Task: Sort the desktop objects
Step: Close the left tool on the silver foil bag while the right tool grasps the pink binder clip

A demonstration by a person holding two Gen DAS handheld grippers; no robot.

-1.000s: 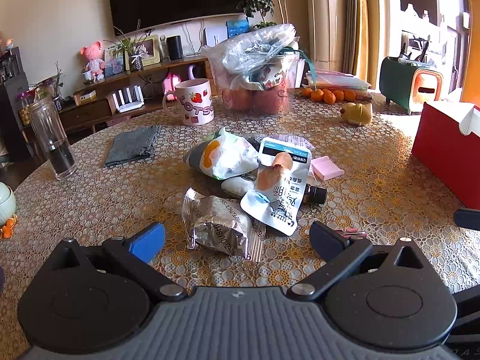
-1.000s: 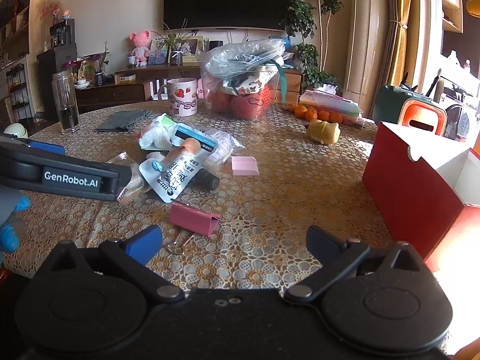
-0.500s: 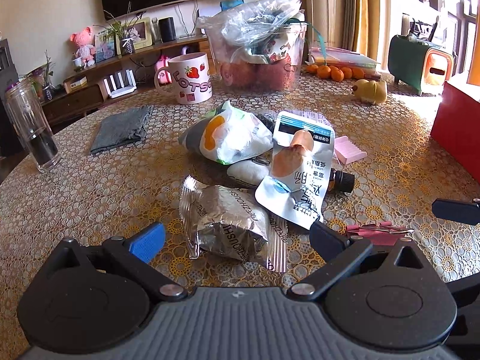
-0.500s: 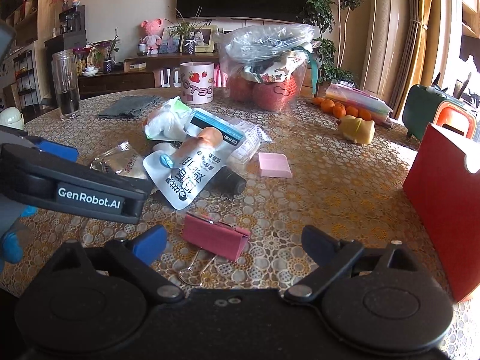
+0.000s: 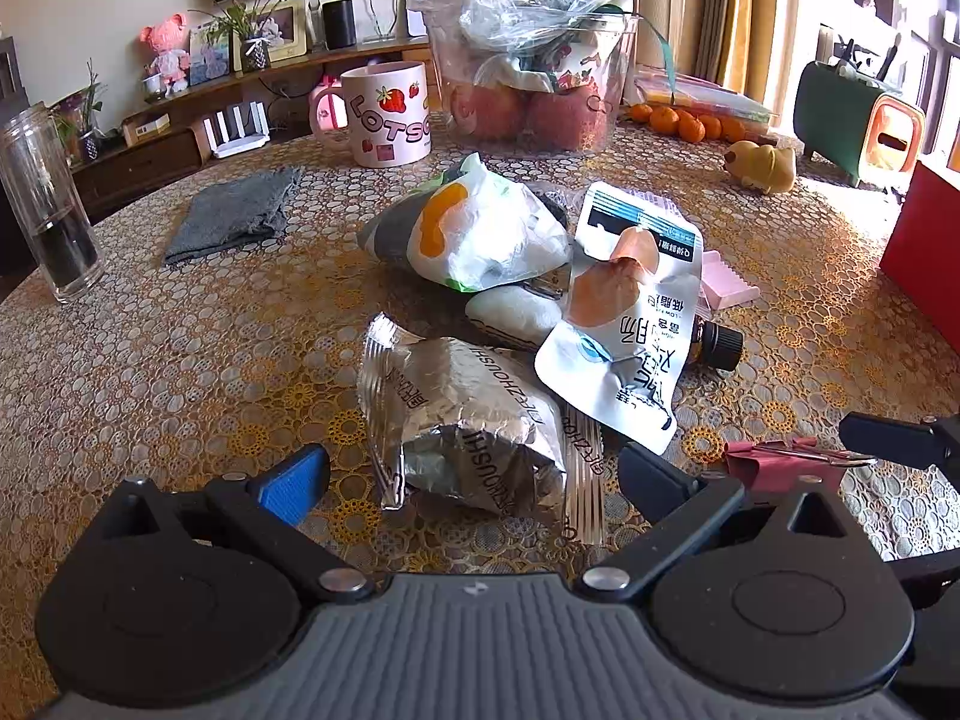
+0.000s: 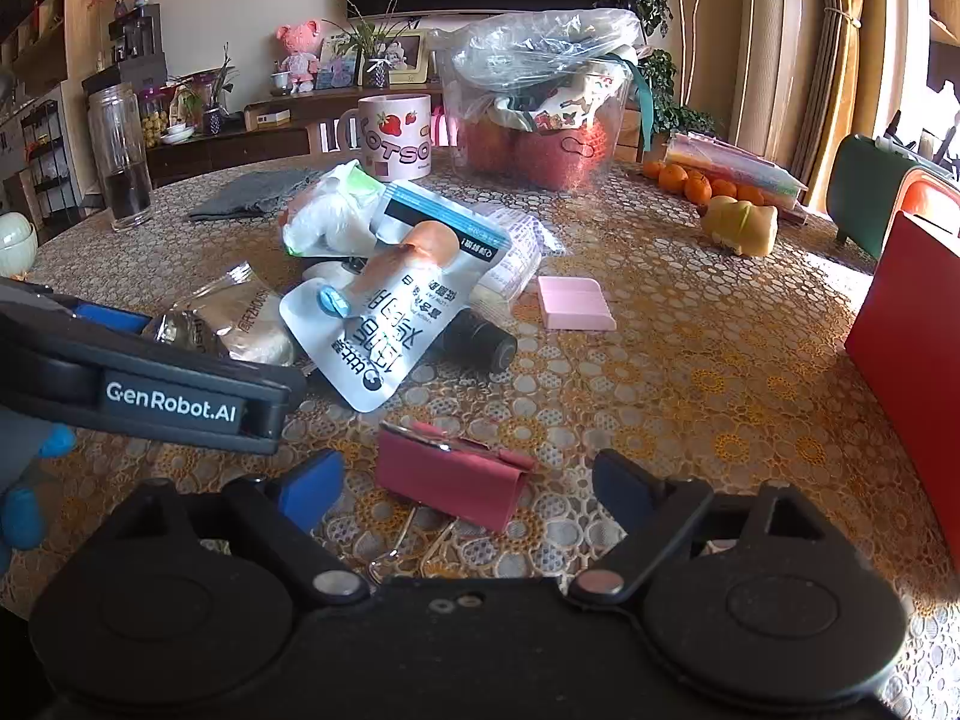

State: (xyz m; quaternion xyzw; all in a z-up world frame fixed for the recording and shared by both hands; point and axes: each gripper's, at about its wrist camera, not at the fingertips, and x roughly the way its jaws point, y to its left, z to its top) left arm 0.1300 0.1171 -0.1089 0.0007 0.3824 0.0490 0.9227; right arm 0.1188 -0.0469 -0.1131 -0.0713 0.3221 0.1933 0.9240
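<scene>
While both grippers hang low over the round table [image 6: 720, 372] with its lacy yellow cloth, a small heap of things lies in the middle. The left gripper [image 5: 474, 474] has its fingers wide apart. A crinkly silver packet [image 5: 468, 420] lies on the cloth between them, and neither finger touches it. Just behind the packet lies a white pouch [image 5: 630, 324] with a picture of a sausage on it. It leans on a dark little bottle [image 5: 717, 345] and a white snack bag [image 5: 474, 228] with an orange blob.

The right gripper [image 6: 468, 486] has its fingers open too, but they have just been closing a bit. A red binder clip [image 6: 450, 480] lies flat on the cloth between them, with its wire handles pointing toward the camera. The fingers are not pressing it yet. A pink block [image 6: 573, 303] sits farther back, apart from the heap.

At the far side stand a strawberry mug [image 5: 390, 114], a clear tub of apples [image 5: 528, 84] with a plastic bag on top, some little oranges [image 5: 684, 120] and a yellow toy [image 5: 759, 165]. A grey cloth [image 5: 234, 213] and a glass bottle [image 5: 48, 204] are on the left. A red box [image 6: 912, 372] stands at the right edge.
</scene>
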